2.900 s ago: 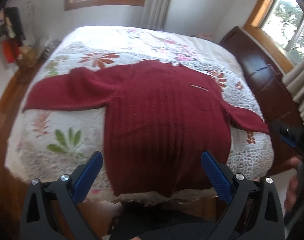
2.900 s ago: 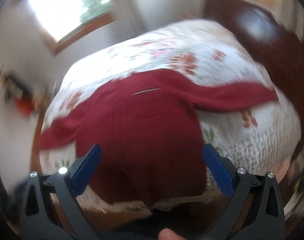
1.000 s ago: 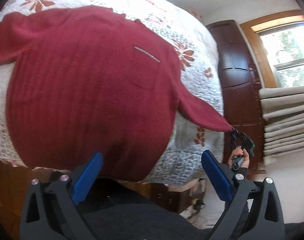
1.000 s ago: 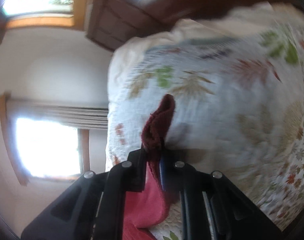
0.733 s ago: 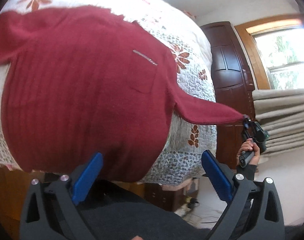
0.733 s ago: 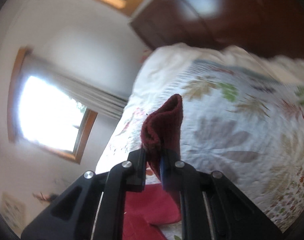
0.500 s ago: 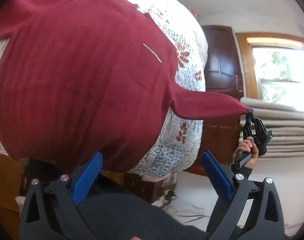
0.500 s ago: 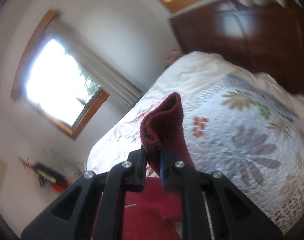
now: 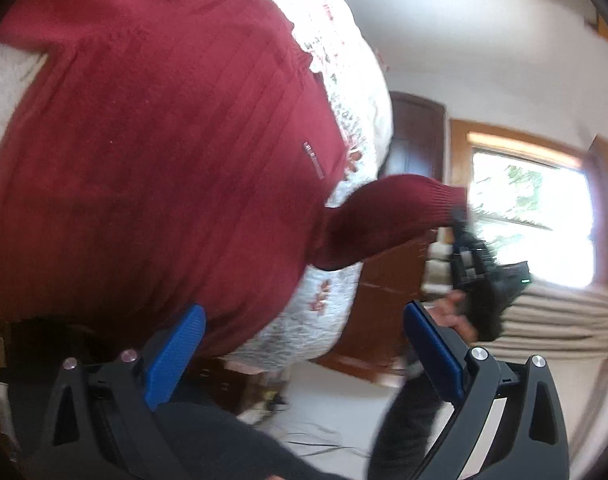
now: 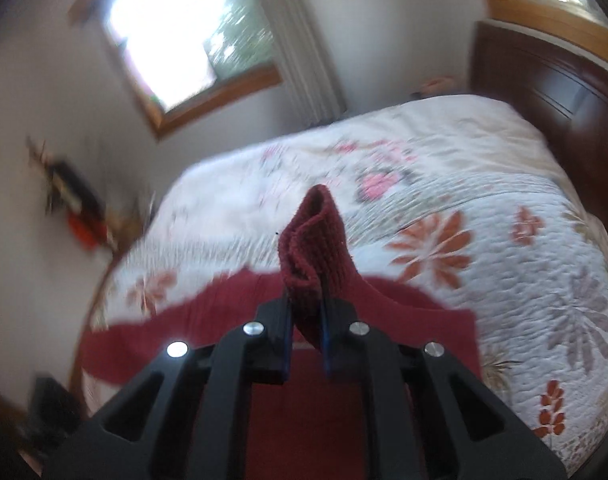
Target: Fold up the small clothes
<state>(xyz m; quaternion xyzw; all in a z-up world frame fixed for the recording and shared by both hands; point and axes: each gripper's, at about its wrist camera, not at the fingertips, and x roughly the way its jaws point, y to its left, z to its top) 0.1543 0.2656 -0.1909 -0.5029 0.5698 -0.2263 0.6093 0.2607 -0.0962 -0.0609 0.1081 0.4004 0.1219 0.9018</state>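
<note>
- Ahead of the left gripper [image 9: 302, 346], a dark red sweater [image 9: 164, 152] is spread flat on a floral quilt [image 9: 323, 312] covering a bed, with the sweater's hem reaching the quilt's near edge.
- Between the left gripper's blue fingertips [image 9: 176, 354], which are held wide apart with nothing between them, only the quilt's hanging edge and pale floor are seen, so this tool is released and hangs off the bed.
- To the right of the left gripper, one sleeve [image 9: 387, 216] is lifted clear of the quilt, with its cuff clamped by the right gripper [image 9: 461, 236], which a hand [image 9: 453, 316] grips from below.
- Beyond that sleeve, a dark wooden door [image 9: 413, 136] and a bright window [image 9: 531, 220] are seen; these are shown only by the left view.
- Between the right gripper's [image 10: 305, 320] nearly closed jaws, the ribbed cuff [image 10: 311, 240] is pinched and stands upright above the fingertips.
- Below and ahead of the right gripper, the sweater's body [image 10: 208, 316] is seen lying on the quilt [image 10: 503, 208], with much bare quilt open beyond it and to the right.
- Only in the right view are the far window [image 10: 184, 36], a curtain [image 10: 304, 40] and a dark wooden headboard [image 10: 551, 80] at the far right shown, all blurred.
- No container can be seen.
</note>
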